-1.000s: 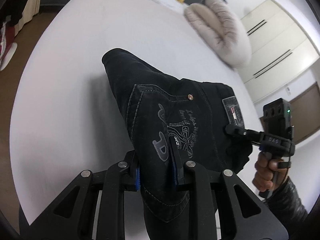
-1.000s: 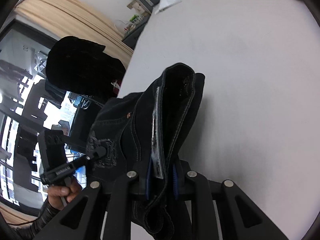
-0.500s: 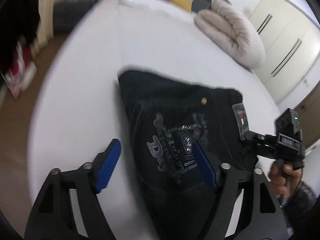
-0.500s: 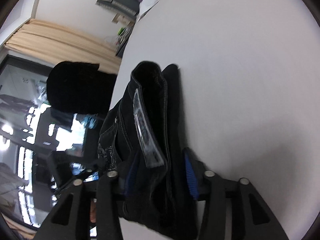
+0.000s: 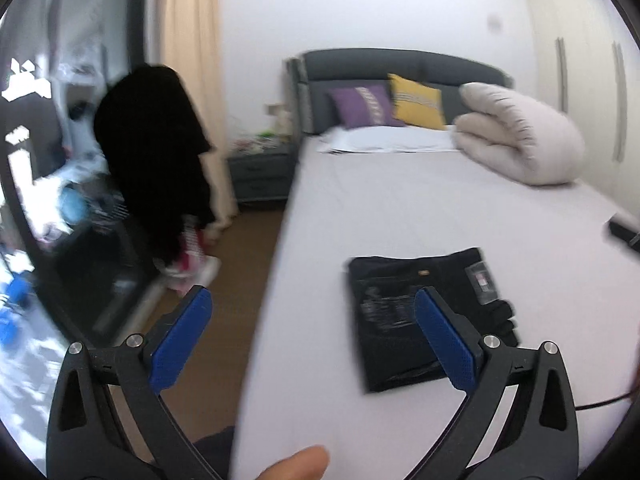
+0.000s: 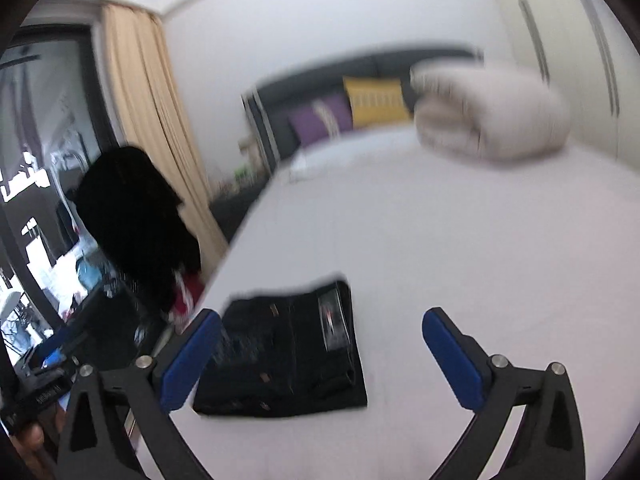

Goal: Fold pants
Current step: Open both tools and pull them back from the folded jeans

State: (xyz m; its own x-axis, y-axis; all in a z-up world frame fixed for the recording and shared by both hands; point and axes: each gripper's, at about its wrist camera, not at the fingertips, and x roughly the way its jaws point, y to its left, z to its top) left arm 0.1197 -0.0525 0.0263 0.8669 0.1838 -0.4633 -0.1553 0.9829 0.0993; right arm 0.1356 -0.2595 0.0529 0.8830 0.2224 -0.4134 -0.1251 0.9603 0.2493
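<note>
Release step: the left tool (image 5: 312,332) and right tool (image 6: 320,350) are opening, nothing between the pads; the black folded denim pants (image 6: 288,344) lie near the white bed's (image 5: 400,200) left edge; judged folded; next, verify squareness.

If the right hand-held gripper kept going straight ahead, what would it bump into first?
Probably the bare white bed sheet, just beyond the folded black pants, which lie left of its line. Depth is unclear. Its jaws are opening, nothing between them.

Right wrist view motion-blurred, pants (image 6: 288,344) print unreadable; right gripper (image 5: 624,234) cut off by frame edge.
</note>
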